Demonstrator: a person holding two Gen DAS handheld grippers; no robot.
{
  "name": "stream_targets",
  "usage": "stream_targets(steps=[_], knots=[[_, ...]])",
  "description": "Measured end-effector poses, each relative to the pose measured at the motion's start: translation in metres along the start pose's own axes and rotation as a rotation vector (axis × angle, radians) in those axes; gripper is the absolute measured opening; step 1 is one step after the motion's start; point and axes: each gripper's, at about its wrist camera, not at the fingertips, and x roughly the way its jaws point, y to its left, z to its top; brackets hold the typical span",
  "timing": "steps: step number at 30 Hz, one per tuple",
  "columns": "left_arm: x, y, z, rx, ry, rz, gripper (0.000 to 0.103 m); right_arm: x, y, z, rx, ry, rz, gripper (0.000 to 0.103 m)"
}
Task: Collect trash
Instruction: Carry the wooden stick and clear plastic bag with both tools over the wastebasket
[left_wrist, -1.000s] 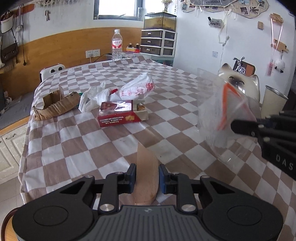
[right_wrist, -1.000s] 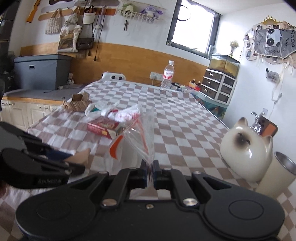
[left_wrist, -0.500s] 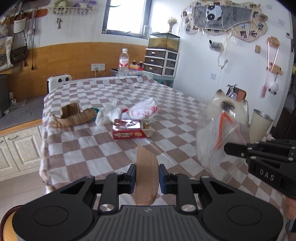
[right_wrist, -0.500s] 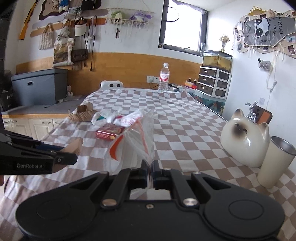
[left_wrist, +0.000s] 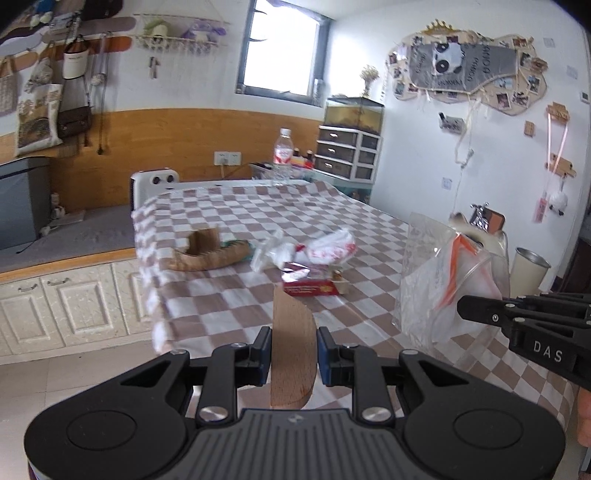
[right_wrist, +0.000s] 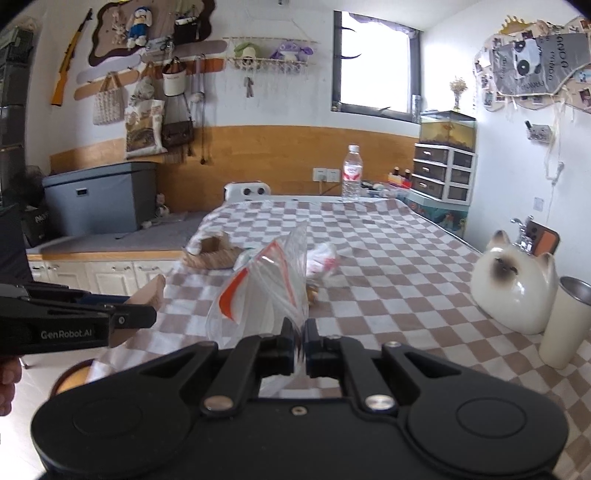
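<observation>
Left gripper (left_wrist: 293, 350) clamped on wood piece (left_wrist: 291, 354); right gripper (right_wrist: 299, 341) pinched on clear bag (right_wrist: 258, 295) edge; red box (left_wrist: 312, 286) on checkered table (left_wrist: 229, 306).

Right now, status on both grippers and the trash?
Left gripper shut on wood scrap. Right gripper shut on clear bag, held up beside it. Red box, wrappers, cardboard on table. Nothing between.

Lived-in home room: checkered-cloth table (left_wrist: 236, 206), hanging bags (right_wrist: 146, 125), fish tank (right_wrist: 447, 127).
</observation>
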Motion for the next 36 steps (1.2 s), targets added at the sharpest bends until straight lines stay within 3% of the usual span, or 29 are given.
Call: stream_targets(steps=[11,24,36], knots=[[-0.045,0.057,-0.001,-0.024,-0.041,0.12,0.027,0.007,0.055,0.012,-0.004,-0.02,0.081,0.005],[-0.096,0.142,-0.014,-0.108,-0.056,0.284,0.027,0.03,0.157,0.023,-0.079,-0.025,0.258,0.005],[-0.105,0.213,-0.034,-0.193,-0.036,0.378,0.027,0.069,0.248,0.029,-0.172,0.043,0.413,0.005]])
